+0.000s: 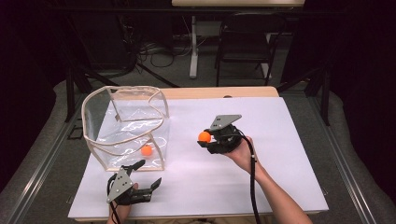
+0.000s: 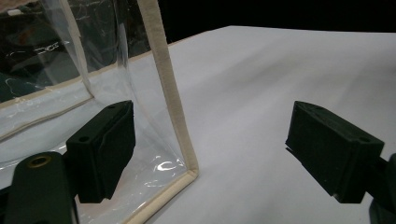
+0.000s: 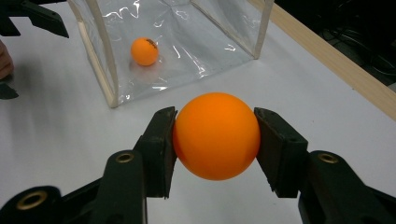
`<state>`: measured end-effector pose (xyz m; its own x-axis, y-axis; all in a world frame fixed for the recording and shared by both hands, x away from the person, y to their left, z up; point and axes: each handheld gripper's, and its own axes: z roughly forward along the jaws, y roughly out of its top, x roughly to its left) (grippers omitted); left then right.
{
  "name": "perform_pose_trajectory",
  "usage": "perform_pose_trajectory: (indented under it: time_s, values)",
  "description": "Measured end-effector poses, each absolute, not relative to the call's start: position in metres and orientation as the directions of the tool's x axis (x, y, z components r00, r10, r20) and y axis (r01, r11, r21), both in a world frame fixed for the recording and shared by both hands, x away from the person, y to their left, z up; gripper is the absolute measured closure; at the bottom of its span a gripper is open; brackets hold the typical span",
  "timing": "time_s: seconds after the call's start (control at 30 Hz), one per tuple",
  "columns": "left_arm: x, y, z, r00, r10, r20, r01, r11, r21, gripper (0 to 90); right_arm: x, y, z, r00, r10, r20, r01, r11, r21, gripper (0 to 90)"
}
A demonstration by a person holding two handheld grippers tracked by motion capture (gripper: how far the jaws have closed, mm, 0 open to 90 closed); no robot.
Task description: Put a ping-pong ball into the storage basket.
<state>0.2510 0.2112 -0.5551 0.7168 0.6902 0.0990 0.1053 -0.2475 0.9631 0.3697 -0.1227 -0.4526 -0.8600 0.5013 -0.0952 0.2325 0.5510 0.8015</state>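
High view shows my right gripper (image 1: 208,138) raised over the middle of the white table (image 1: 280,154), its fingers (image 3: 159,149) closed on an orange ball (image 3: 216,136). From the right gripper view, the ball sits squarely between the two pads, pressed on both sides and bulging out above and below them.

Ahead of those fingers and a little to their left stands a clear plastic bag (image 1: 126,123) with cream fabric edging, open at the top. A second orange ball (image 3: 144,51) rests on its floor, near the front wall, with a small dark mark on its upper side. The bag holds nothing else I can see.

My left gripper (image 1: 144,176) is low at the near edge of the table, just in front of the bag, and its fingers (image 2: 105,149) are spread wide with nothing between the pads. In the left gripper view, the bag's cream corner seam (image 2: 170,93) rises upright just beside the left-hand finger, between the two; whether that finger touches the plastic I cannot tell. The right-hand finger hangs over bare table, well apart from the bag.
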Motion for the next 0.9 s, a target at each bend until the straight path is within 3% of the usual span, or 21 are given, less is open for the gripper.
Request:
perform_pose_trajectory:
  time_s: [0.9]
  values:
    - [0.252, 0.21, -0.556, 0.719, 0.688, 0.098, 0.104, -0.246, 0.964, 15.7, 0.378, -0.109, -0.427, -0.867, 0.487, -0.108, 0.19, 0.522, 0.832, 51.3]
